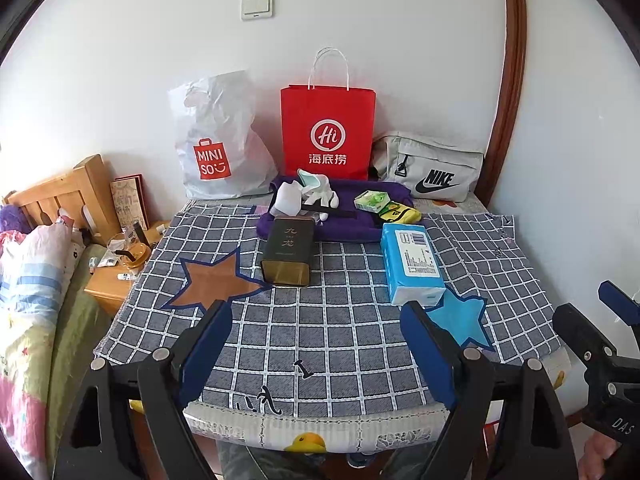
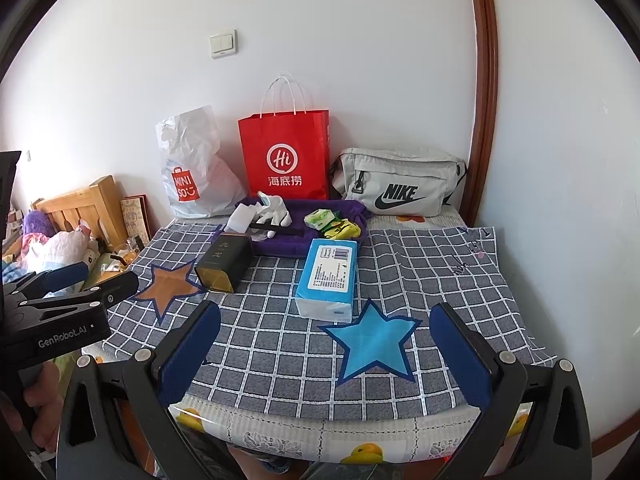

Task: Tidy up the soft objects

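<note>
Okay, both grippers [image 1: 316,344] [image 2: 326,344] gape empty; MINISO bag [image 1: 218,148] at 11 o'clock, Hi bag [image 1: 328,132] at 12, NIKE pouch [image 1: 432,172] at 1.

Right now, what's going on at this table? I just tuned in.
Nothing is being handled yet. The left gripper and right gripper both hover open and empty over the near edge of the blue checked tablecloth. Ahead lie a blue-and-white tissue pack and a dark rectangular tin. Behind them a purple cloth carries white soft items, a green packet and yellow socks. A white plastic bag, red paper bag and grey waist bag stand at the wall.
</note>
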The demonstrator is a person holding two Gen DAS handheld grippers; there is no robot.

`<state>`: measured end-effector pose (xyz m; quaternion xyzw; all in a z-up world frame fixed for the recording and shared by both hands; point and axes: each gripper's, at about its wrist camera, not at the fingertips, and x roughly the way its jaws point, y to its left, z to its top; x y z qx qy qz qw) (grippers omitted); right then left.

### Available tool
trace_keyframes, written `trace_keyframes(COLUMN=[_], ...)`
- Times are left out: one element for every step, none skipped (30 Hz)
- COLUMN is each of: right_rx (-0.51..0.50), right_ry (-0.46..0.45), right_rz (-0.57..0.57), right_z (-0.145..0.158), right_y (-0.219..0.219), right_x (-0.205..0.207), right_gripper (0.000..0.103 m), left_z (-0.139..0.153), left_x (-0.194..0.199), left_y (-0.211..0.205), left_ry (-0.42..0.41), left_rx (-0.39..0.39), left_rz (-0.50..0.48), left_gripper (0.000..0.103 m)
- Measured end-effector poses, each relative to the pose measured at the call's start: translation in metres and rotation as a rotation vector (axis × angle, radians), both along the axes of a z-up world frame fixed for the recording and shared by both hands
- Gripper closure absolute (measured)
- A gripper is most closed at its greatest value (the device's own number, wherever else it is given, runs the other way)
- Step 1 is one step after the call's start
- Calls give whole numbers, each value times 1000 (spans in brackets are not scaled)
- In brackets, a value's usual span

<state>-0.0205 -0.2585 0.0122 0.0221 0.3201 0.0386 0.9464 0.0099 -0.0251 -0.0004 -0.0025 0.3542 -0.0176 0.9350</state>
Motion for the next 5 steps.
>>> trace_keyframes(right_rx=[-2,-2,-3,-3,-4], right_ry=[-1,-1,-1,0,1], right_rz=[2,2,3,5,5], right_z=[0,0,0,0,0], right_y=[1,1,2,2,2], right_x=[0,0,0,1,0], right_gripper=[0,0,0,0,0], left_z=[0,-1,-2,-2,-3], left_x=[0,0,1,1,2], left_y=[0,0,-1,0,0], left_ry=[1,2,4,6,9], left_rx=[-1,-1,2,1,0], left_rz=[1,2,2,2,0], left_gripper=[17,17,17,17,17])
